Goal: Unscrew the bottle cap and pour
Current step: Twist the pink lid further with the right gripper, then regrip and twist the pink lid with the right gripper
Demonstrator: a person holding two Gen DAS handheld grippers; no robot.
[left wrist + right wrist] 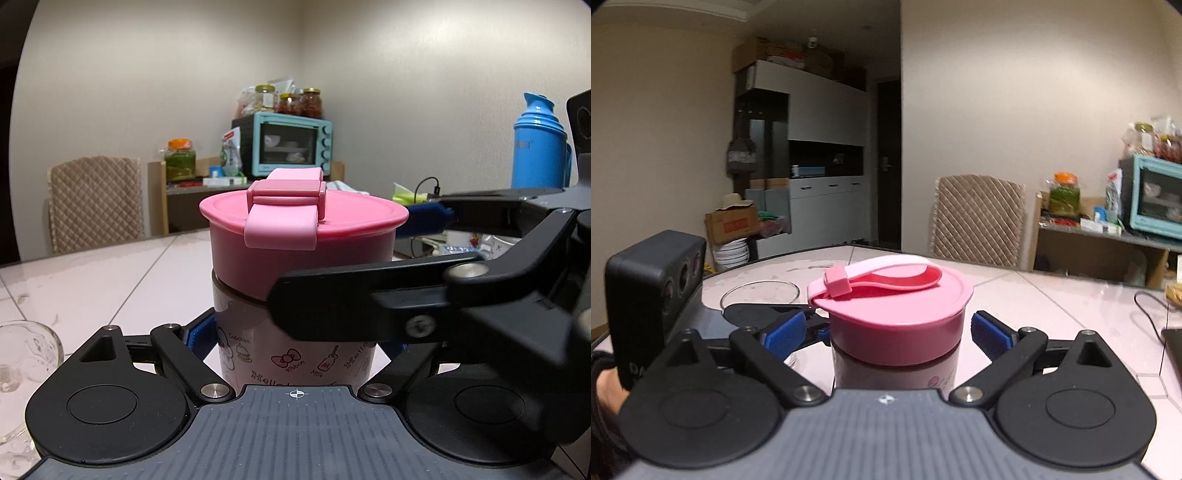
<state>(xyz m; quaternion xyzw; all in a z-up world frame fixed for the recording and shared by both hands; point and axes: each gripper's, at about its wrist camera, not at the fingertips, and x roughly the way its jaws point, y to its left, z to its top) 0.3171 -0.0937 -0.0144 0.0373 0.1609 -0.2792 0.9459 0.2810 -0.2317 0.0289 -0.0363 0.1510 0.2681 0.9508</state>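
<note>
A bottle (295,354) with cartoon prints and a pink screw cap (303,236) with a strap stands on the white table. My left gripper (295,343) is shut on the bottle's body below the cap. In the right wrist view my right gripper (890,328) is open, with its blue pads (990,330) on either side of the pink cap (894,310) and a small gap to each side. The right gripper's arm (424,295) crosses in front of the bottle in the left wrist view.
A clear glass (22,354) stands on the table left of the bottle; its rim also shows in the right wrist view (759,291). A blue thermos (539,147), cables, a chair (979,219) and a shelf with a teal oven (291,146) lie beyond.
</note>
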